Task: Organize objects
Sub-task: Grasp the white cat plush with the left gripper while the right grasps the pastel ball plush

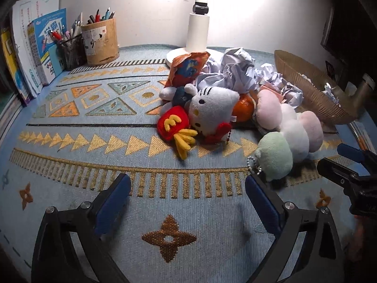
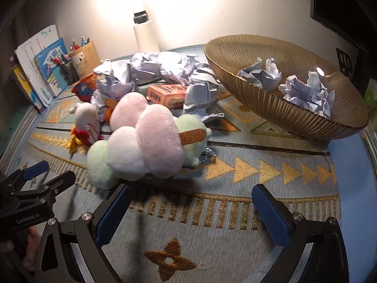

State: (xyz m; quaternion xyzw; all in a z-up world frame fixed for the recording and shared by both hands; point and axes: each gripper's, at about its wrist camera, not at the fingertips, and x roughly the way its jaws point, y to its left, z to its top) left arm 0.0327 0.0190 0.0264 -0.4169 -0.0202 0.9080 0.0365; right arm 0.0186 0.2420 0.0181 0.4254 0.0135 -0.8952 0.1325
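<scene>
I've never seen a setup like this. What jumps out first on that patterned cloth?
A heap of plush toys sits mid-cloth: a white cat plush clutching red fries, beside pastel dumpling plushes. Behind them lies crumpled paper under a bright white lamp, and a ribbed golden bowl at right holds more paper balls. Both the left gripper and right gripper hover open, jaws empty.

Orange fruit mostly hidden behind white cat plush. Pink box half buried under crumpled paper, print unreadable. Lamp top cut off by upper edge.
</scene>
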